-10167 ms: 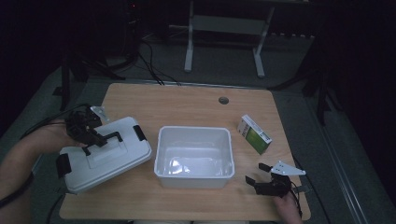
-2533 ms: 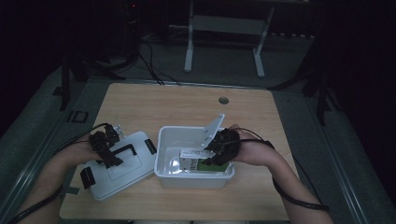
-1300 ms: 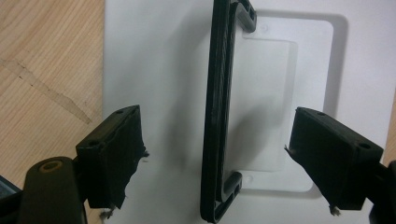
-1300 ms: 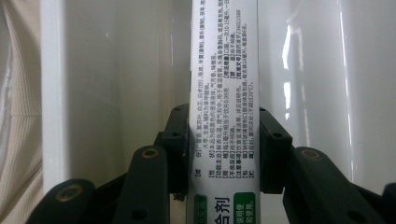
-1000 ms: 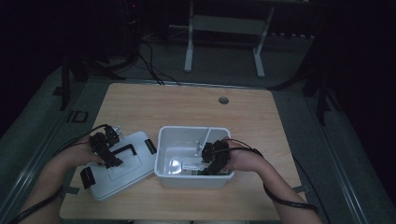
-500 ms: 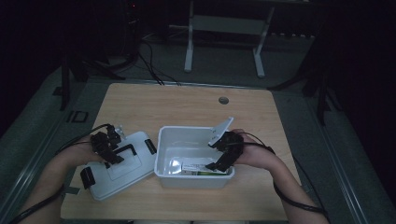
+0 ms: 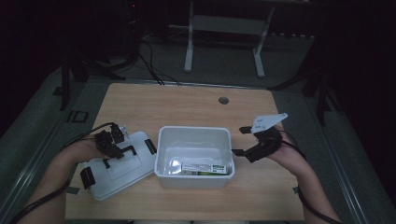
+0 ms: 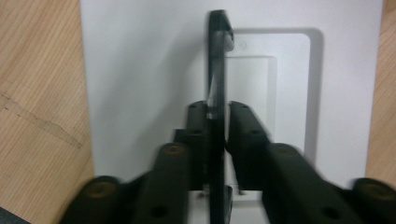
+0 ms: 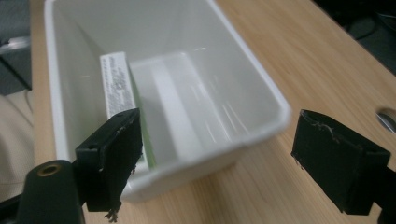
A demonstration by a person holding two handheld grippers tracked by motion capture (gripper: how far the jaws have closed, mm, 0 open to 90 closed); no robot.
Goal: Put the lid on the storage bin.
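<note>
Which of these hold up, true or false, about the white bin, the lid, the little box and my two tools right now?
1. The green and white box lies inside the white bin. True.
2. The right tool is shut on the box. False: its jaws stand wide apart beside the bin's right wall, holding nothing.
3. The left tool grips the black handle of the lid. True.
4. The lid sits closed on the bin. False: it rests on the table to the bin's left.
5. The box stands upright on the table behind the bin. False: it lies flat along the bin's near wall.
</note>
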